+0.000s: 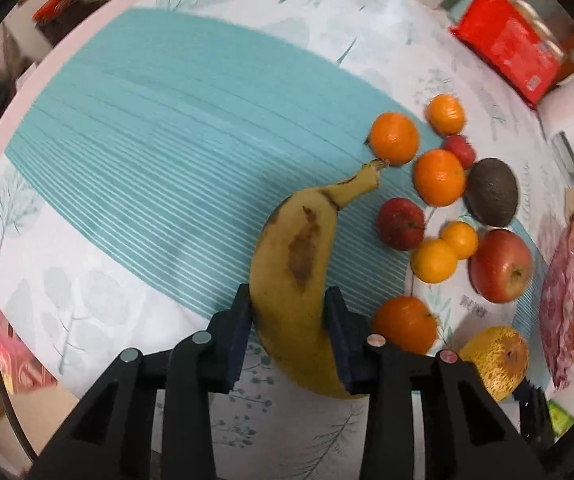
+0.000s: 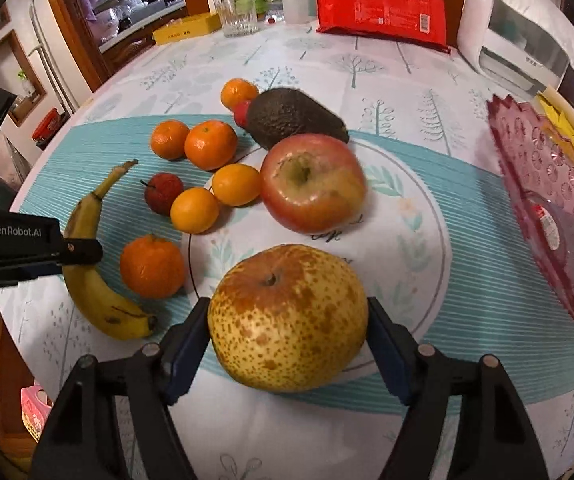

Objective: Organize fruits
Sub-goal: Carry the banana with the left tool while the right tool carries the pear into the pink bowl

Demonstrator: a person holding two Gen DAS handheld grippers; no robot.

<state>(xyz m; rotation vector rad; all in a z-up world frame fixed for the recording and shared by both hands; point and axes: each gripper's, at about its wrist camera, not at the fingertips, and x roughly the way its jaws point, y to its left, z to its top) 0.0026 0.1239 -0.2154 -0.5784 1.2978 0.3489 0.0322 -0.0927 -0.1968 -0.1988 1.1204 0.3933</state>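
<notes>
Left wrist view: left hand-held gripper clamped across the lower half of the banana. Banana's long axis runs up the frame, stem tip pointing up-right toward a mandarin. Fruit cluster to the right on the worktop: avocado, apple, netted pear.

Right wrist view: right hand-held gripper with both pads against the flanks of the pear, stem end up. Pear sits at the near edge of the worktop's round print. Banana at left, stem pointing away; pink tray at right.
</notes>
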